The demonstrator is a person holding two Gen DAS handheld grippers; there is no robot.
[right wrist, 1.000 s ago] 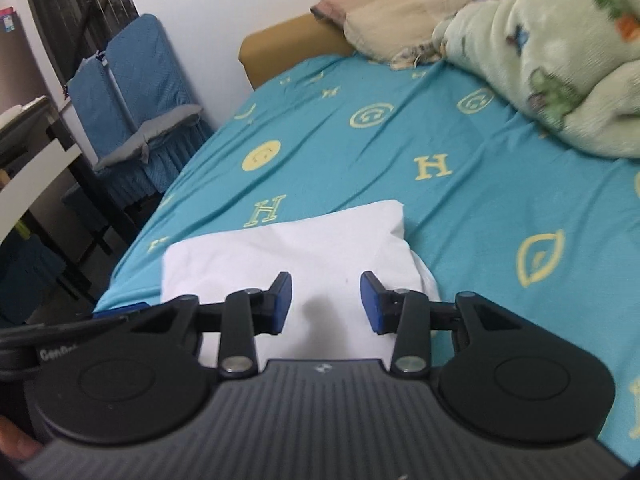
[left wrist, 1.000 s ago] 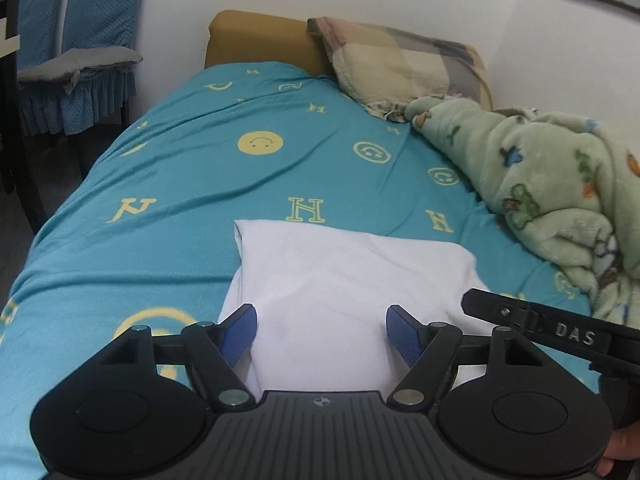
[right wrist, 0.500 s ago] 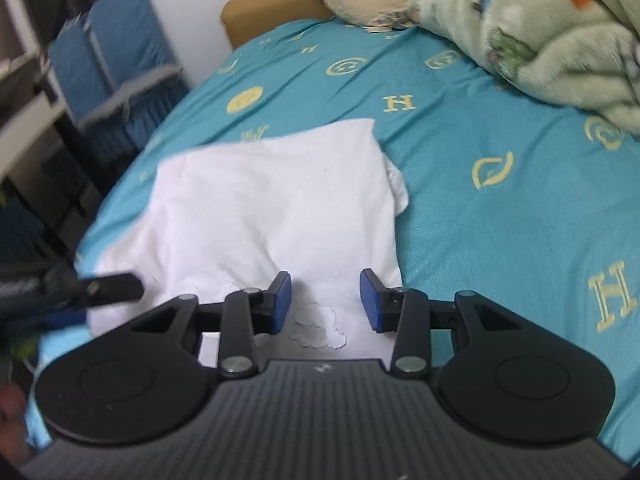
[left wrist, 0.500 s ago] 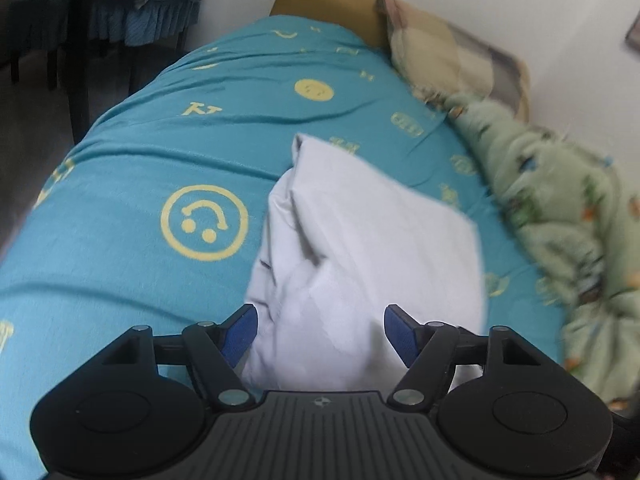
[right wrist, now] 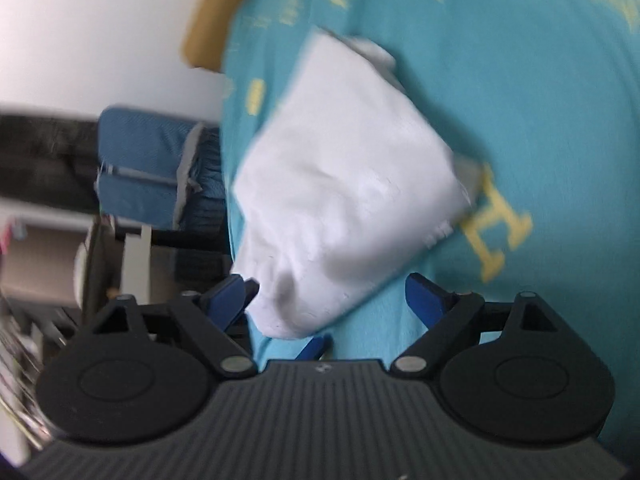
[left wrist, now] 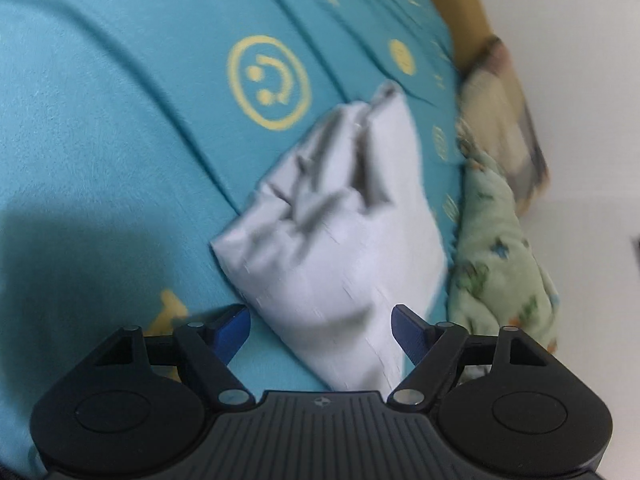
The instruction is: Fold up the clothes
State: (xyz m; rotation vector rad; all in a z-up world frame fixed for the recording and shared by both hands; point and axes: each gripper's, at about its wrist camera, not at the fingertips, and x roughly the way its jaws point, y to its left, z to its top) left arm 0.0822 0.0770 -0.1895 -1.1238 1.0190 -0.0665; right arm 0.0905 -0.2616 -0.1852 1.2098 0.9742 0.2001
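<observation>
Garment [right wrist: 344, 184] now rumpled — "H" [right wrist: 498, 226], blurred

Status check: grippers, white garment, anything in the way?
Left gripper open; right gripper open, jaws just widened. White garment rumpled on the teal bedsheet, not gripped. Green blanket beside it.

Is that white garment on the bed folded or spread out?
Folded, roughly: the white garment lies as a compact, creased, layered bundle on the teal bedsheet.
</observation>
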